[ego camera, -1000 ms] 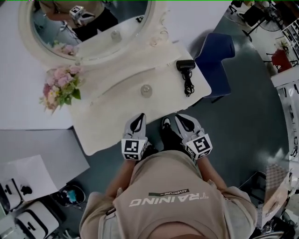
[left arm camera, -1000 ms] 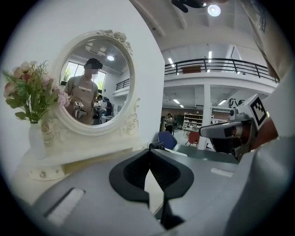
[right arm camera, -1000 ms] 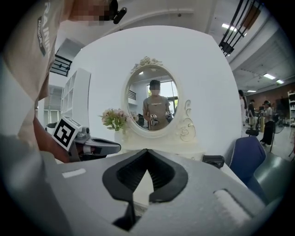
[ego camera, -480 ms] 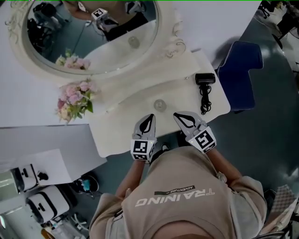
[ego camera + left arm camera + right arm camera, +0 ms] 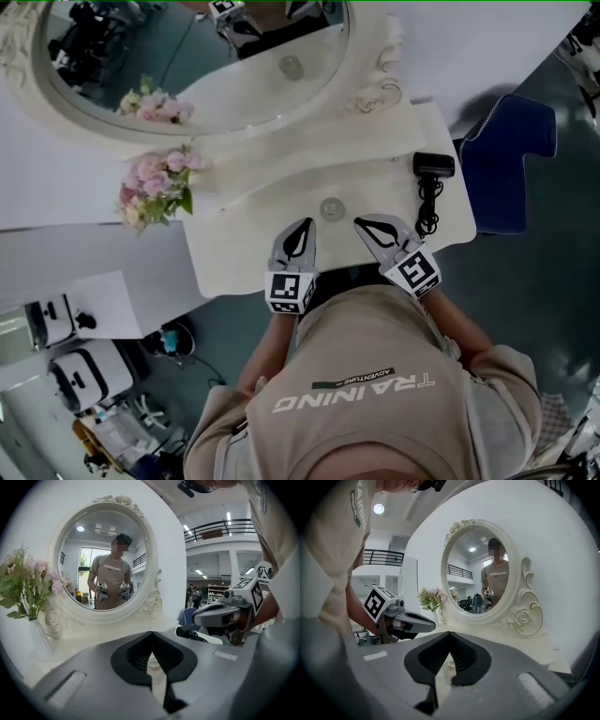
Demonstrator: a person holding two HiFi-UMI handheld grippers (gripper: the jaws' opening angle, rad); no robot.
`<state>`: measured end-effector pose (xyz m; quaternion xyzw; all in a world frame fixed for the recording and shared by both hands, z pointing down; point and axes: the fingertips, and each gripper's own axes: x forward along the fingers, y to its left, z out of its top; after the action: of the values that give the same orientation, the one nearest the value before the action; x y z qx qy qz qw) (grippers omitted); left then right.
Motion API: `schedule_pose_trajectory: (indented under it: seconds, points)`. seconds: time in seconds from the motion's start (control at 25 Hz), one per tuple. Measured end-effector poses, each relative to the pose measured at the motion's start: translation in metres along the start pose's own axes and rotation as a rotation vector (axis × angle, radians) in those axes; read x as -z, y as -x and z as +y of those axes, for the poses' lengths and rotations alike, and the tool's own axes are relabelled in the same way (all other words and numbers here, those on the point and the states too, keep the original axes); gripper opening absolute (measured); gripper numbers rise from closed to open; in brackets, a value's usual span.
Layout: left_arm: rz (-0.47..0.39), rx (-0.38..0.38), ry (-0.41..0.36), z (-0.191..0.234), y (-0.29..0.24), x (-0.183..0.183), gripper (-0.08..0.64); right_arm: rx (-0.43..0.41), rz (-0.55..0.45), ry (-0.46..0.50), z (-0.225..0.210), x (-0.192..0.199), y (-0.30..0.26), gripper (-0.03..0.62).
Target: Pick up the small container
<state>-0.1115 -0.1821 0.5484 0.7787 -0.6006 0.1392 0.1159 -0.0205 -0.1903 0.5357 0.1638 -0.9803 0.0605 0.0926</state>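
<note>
Small container (image 5: 330, 208) — just ahead of fingers (image 5: 283, 255)

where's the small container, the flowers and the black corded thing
small container (image 5: 330, 208): head view, centre of its round top
flowers (image 5: 152, 176): head view, on the pink blooms
black corded device (image 5: 434, 165): head view, on its black body

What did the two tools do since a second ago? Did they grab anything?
The left tool and right tool moved forward over the table edge, closer to the small container. Neither grabbed it; both are shut and empty. Container, flowers and mirror stayed put.
</note>
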Motion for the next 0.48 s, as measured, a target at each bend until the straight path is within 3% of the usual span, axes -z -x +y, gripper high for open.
schedule_pose_trajectory:
  seconds: [0.48]
  points:
    - [-0.024, 0.096, -0.024, 0.008, -0.003, 0.000, 0.018, 0.182, 0.026, -0.013, -0.029, -0.020, -0.006, 0.003]
